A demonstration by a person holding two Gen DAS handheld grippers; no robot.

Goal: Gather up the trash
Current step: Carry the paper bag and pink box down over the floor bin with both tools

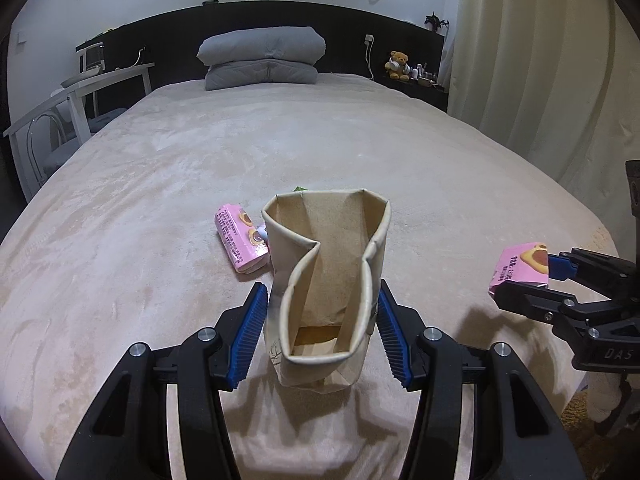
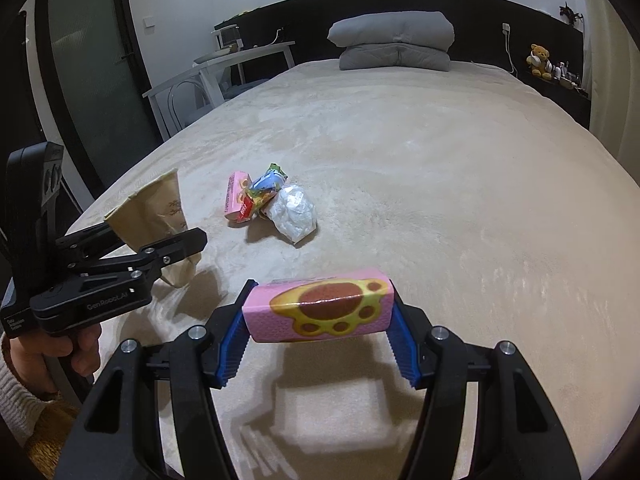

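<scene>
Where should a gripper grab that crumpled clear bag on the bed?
Pinch the clear bag across its puffed middle, coming from above on its open right side. The wrappers crowd its left, and the soft bulge probably squashes enough to hold.

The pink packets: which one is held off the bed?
The pink packet clamped in the right gripper; the other pink packet lies on the bed.

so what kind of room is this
Almost certainly a bedroom: a wide bed under a beige plush cover, grey pillows stacked against a dark headboard, and a teddy bear on the bedside shelf.
</scene>
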